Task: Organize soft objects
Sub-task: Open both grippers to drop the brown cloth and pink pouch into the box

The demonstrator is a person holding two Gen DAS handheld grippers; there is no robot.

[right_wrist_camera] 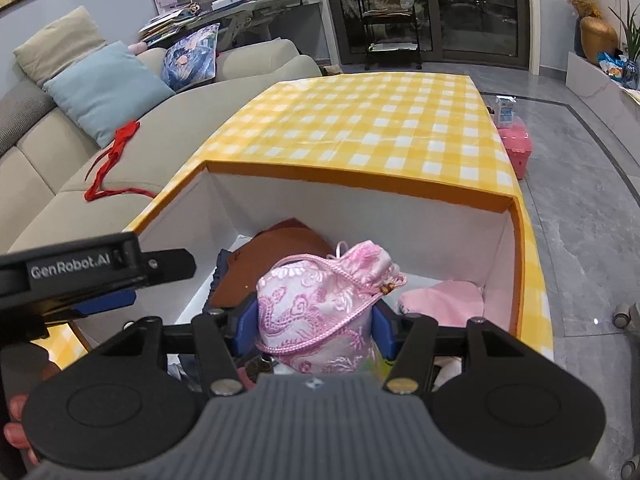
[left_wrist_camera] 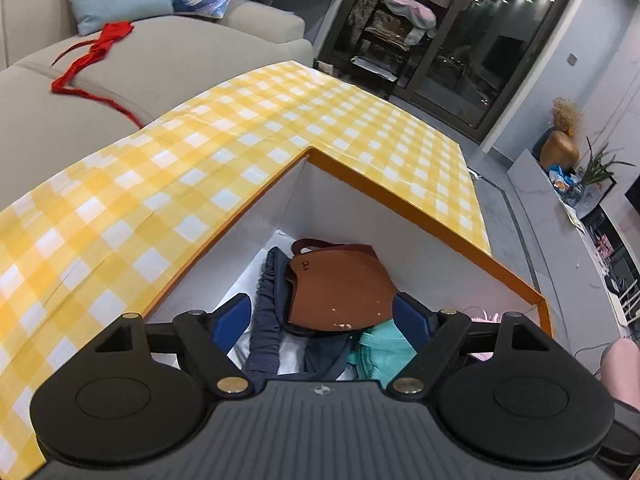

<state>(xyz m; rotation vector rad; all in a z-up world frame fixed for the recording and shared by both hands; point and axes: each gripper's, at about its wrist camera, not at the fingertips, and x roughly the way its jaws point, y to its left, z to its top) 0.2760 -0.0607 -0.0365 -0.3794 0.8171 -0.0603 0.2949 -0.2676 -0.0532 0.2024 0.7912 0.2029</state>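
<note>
left tongs: the left gripper [left_wrist_camera: 322, 316] is hanging over the near end of the box [left_wrist_camera: 224, 236], jaws spread wide, pinching nothing; the blue pads [left_wrist_camera: 232, 316] are standing apart on either side of the pile.
under left tongs: brown flap [left_wrist_camera: 340, 288] is lying at 12 o'clock just ahead of the pads, long axis running roughly 10 to 4; navy strap [left_wrist_camera: 264, 320] is trailing at 10 o'clock; teal cloth [left_wrist_camera: 376, 352] is sitting at 5 o'clock, low by the right pad.
red strip: red cloth strip [left_wrist_camera: 92, 56] is lying on the sofa [left_wrist_camera: 168, 64] at 10 o'clock, well apart from the box, long axis 1 to 7; judging it as still left to sort.
nearer hand: left one is nearer the red strip, since the sofa is on that side.
right tongs: the right gripper [right_wrist_camera: 316, 324] is pinching the pink pouch [right_wrist_camera: 320, 304], pads pressing on both its sides, neck and cord pointing to 1 o'clock.
pouch place: hanging above the open box, not yet resting inside.
coming move: judging it as lowering the pouch straight down, free floor at 12 to 1 o'clock.
box contents: brown flap at 11 o'clock, pink cloth [right_wrist_camera: 440, 304] at 2 o'clock by the right wall.
box surround: checked tabletop [right_wrist_camera: 360, 132] is stretching away at 12 o'clock behind the box's far rim.
</note>
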